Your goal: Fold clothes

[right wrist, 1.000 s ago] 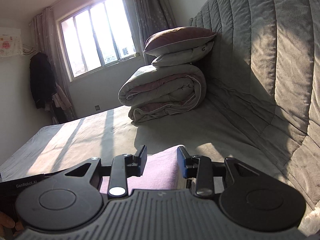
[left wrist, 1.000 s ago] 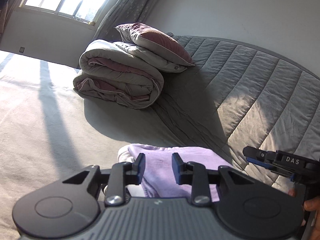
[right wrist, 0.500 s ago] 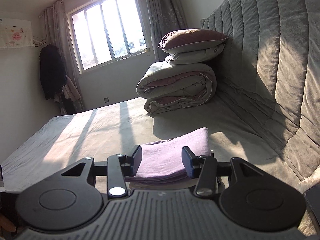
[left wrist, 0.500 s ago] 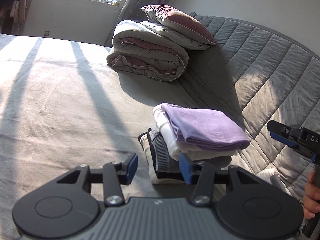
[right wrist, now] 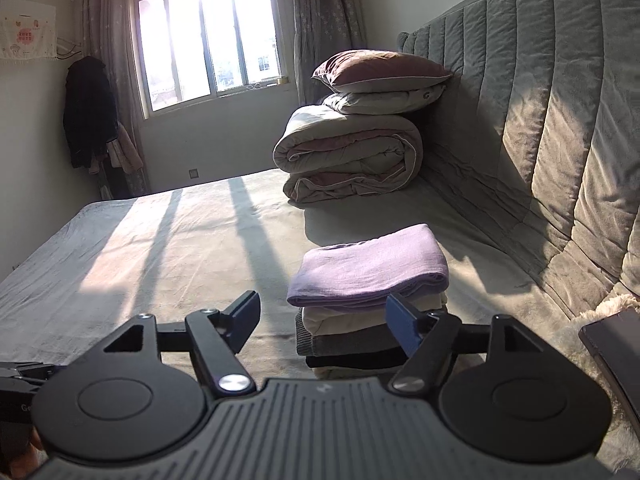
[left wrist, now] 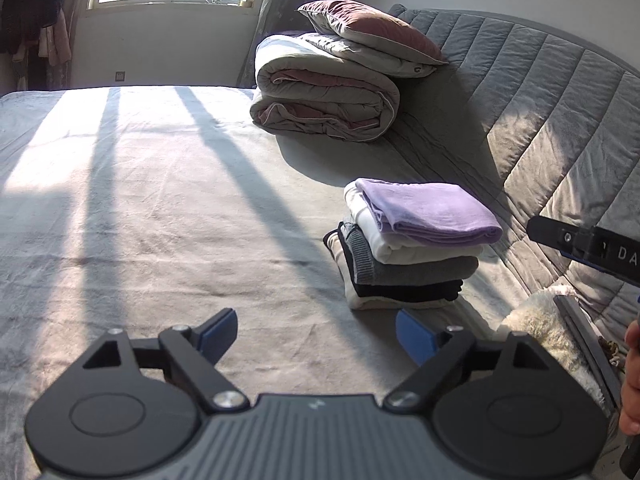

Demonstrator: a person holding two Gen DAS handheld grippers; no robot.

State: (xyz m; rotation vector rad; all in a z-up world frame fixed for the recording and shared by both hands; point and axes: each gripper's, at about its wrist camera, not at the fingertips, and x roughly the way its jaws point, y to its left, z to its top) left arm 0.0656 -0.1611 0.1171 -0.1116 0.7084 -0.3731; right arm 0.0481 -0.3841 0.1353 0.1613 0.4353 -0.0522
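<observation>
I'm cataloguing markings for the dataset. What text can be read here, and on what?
"DA", cut off at the frame edge: on the right gripper.
"Ge", cut off: on the left gripper.
"G" or "C" logo: on the grey pillow.
Wall poster: print too small to read.

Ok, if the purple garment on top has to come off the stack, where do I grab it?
Take the purple garment by its near folded edge, from the front: that thick rounded edge overhangs the stack, so open fingers can slide around it without catching the white layer.
</observation>
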